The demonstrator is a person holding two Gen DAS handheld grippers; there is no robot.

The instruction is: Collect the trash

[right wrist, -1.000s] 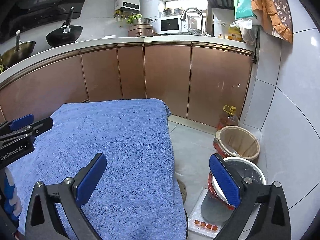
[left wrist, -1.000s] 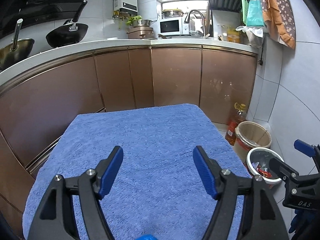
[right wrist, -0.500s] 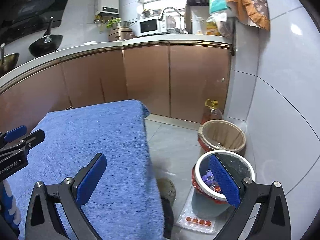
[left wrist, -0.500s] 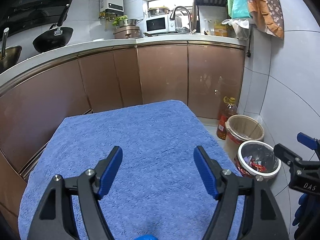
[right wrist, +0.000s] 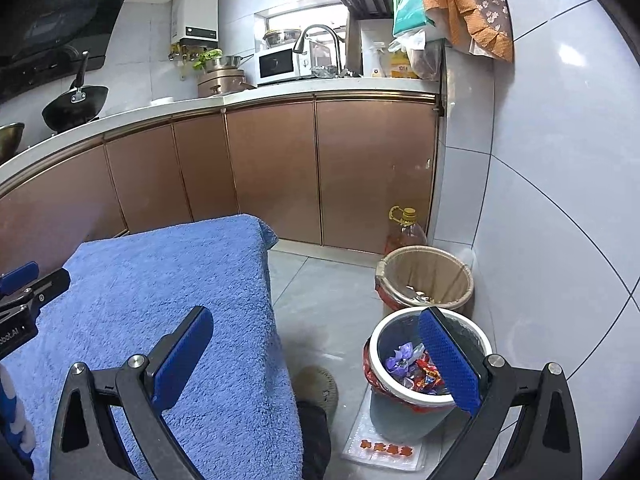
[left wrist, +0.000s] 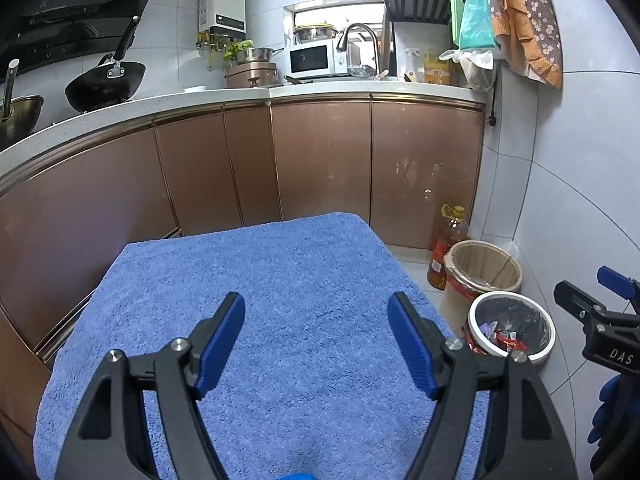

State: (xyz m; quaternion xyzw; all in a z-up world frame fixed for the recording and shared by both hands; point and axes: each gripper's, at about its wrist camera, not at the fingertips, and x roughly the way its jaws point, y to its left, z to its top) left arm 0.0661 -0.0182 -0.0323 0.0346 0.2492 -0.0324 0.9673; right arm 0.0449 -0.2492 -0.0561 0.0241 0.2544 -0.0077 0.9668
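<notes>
Left claw point(left wrist: 316, 340) is hovering over the blue towel point(left wrist: 280, 280) on the desk, jaws spread wide, nothing between them. Right claw point(right wrist: 316, 354) is hanging past the towel's right edge, also wide and empty; its left finger is sitting over the towel point(right wrist: 180, 280), its right finger over the white-rimmed bin point(right wrist: 430, 356). The trash point(right wrist: 412, 368), crumpled purple and red wrappers, is lying inside that bin, which is standing on the tiled floor point(right wrist: 320, 300) just beside the desk. In the left view the same bin point(left wrist: 512, 330) is showing at lower right with wrappers point(left wrist: 500, 336) in it, and the right claw's body point(left wrist: 600, 328) is poking in at the far right edge. A tan bin point(right wrist: 426, 280) is standing right behind the white one, touching or nearly so, with an oil bottle point(right wrist: 406, 230) behind that against the cabinets point(right wrist: 320, 172). A flat packet point(right wrist: 386, 450) is lying on the floor at the white bin's base. Towel surface is looking bare in both views.
</notes>
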